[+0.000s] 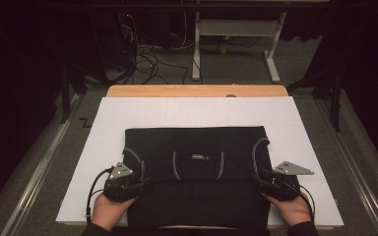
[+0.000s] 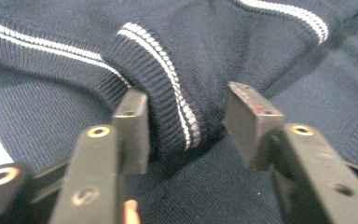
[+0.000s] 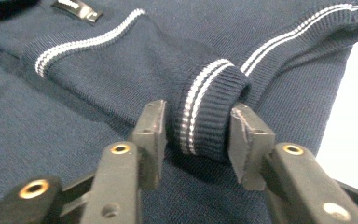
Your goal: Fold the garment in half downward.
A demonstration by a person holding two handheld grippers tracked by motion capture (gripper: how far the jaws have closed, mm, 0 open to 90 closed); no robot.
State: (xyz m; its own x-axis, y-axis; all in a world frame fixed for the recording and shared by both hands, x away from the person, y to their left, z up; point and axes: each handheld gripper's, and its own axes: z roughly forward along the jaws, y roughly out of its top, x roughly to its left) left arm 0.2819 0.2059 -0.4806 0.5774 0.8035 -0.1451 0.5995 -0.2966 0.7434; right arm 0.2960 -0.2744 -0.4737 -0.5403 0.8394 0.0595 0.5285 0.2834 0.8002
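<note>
A dark navy sweater [image 1: 197, 167] with white-striped trim lies folded flat on a white board [image 1: 295, 123], its sleeves folded in across the body. My left gripper [image 1: 140, 184] sits at the sweater's left side. In the left gripper view its jaws [image 2: 186, 123] are closed in on the left sleeve cuff [image 2: 168, 102], and the fabric bunches up between the pads. My right gripper [image 1: 256, 181] is at the sweater's right side. There its jaws [image 3: 198, 130] press both sides of the right sleeve cuff [image 3: 205, 107]. A hand holds each gripper at the near edge.
The board rests on a wooden table [image 1: 197, 91] and has bare white margins left, right and beyond the sweater. A small label [image 3: 77, 9] sits at the collar. Cables and a desk frame [image 1: 236, 44] stand on the floor beyond the table.
</note>
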